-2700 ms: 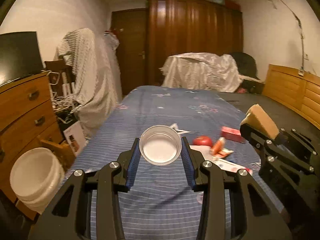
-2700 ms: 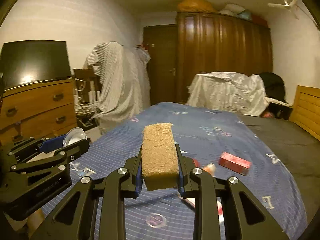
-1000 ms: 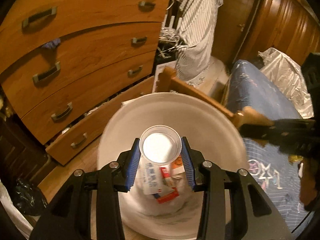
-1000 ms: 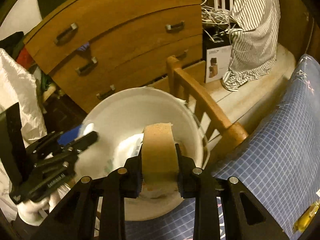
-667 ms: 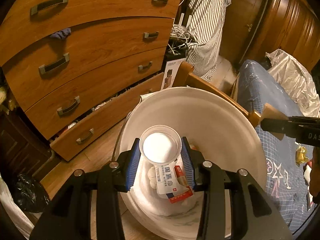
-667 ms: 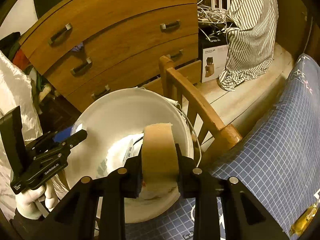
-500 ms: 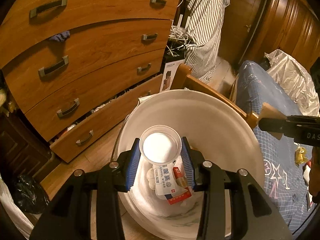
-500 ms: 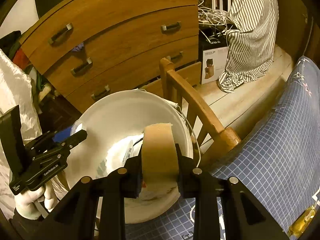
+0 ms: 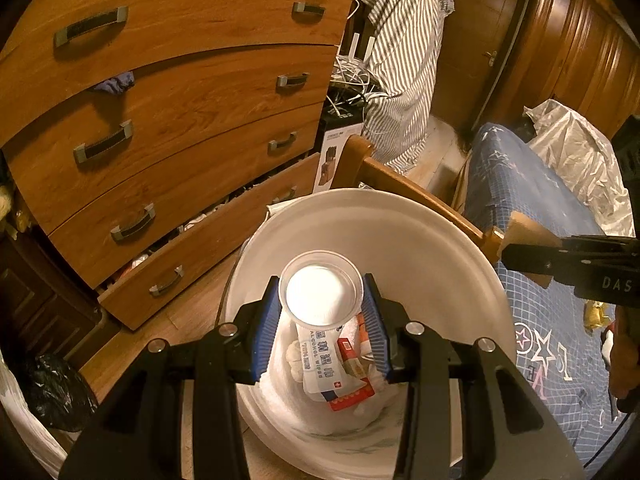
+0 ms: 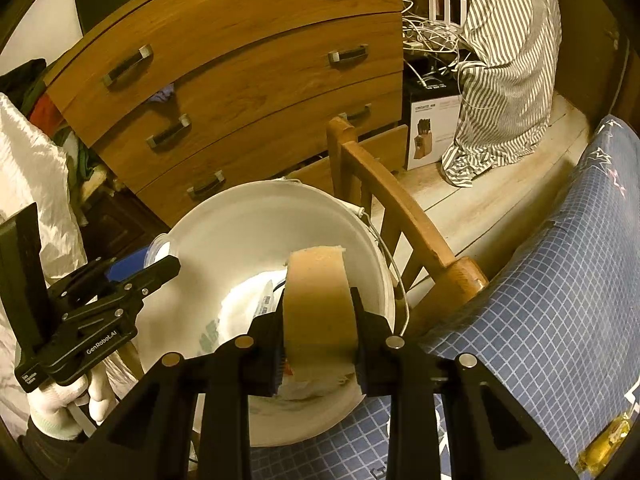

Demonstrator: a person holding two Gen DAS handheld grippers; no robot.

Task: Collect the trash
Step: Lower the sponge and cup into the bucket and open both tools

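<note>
While both claws hang over the round white plastic bucket [image 9: 440, 248], each one pinches a piece of trash. The left claw [image 9: 322, 312] has its ribbed blue pads pressed on the sides of a clear, thin-walled plastic cup [image 9: 320, 294], its round mouth facing the camera. The right claw [image 10: 318, 332] squeezes a tan, coarse-grained sponge block [image 10: 318, 304] with a rounded top edge, held above the bucket's near rim.

Down in the bucket, on a crumpled white liner, lie an alcohol wipes packet [image 9: 320, 360], flat and glossy, and a small red and white carton [image 9: 352, 394]. A thin wire handle [image 10: 394, 272] loops off the bucket's side.

Close against the bucket stands a wooden chair back [image 10: 396, 208], smooth and curved, between it and the bed with its blue grid-patterned sheet [image 10: 540, 312]. Behind is a bow-fronted wooden dresser [image 9: 160, 120] with metal handles, its lowest drawer pulled ajar. A striped cloth [image 10: 508, 60] drapes nearby, beside a knife-block box [image 10: 434, 132] on the floor. A white-gloved hand [image 10: 64, 404] grips the left tool.
</note>
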